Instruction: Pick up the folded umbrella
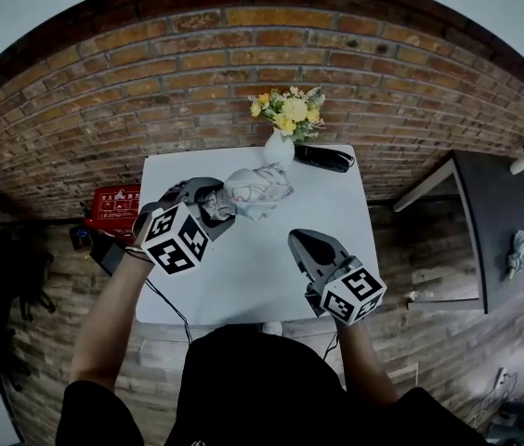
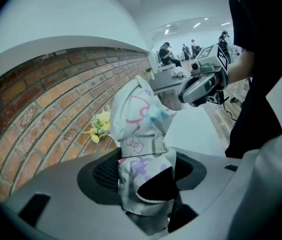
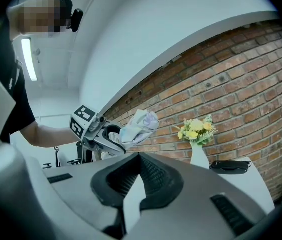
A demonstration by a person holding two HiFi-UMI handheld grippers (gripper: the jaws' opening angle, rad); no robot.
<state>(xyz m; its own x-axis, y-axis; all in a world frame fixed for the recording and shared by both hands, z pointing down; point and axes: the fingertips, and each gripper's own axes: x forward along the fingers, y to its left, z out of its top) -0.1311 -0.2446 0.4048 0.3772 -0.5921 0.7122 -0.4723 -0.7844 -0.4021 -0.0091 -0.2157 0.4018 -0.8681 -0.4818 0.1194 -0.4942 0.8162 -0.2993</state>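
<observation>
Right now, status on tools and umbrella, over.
Left tool shut on folded umbrella, up off the table. Right tool shut, empty. Nothing in the way.

The person wears a black short-sleeved shirt (image 1: 243, 379), and the grey left claw (image 1: 208, 199) and right claw (image 1: 299, 242) bear black-and-white marker cubes (image 1: 176, 238).

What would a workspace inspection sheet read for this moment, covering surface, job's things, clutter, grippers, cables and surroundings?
Surface: white table, set against the brick wall.
Job's things: folded umbrella, pastel print, strap fastened, held up off the table.
Clutter: white vase of yellow flowers and a black oblong object, both at the table's far edge.
Grippers: left gripper shut on the umbrella; right gripper jaws together, nothing between them, hovering over the table.
Cables: dark cable trailing from the left gripper.
Surroundings: red box on the floor at left; dark side table at right.
</observation>
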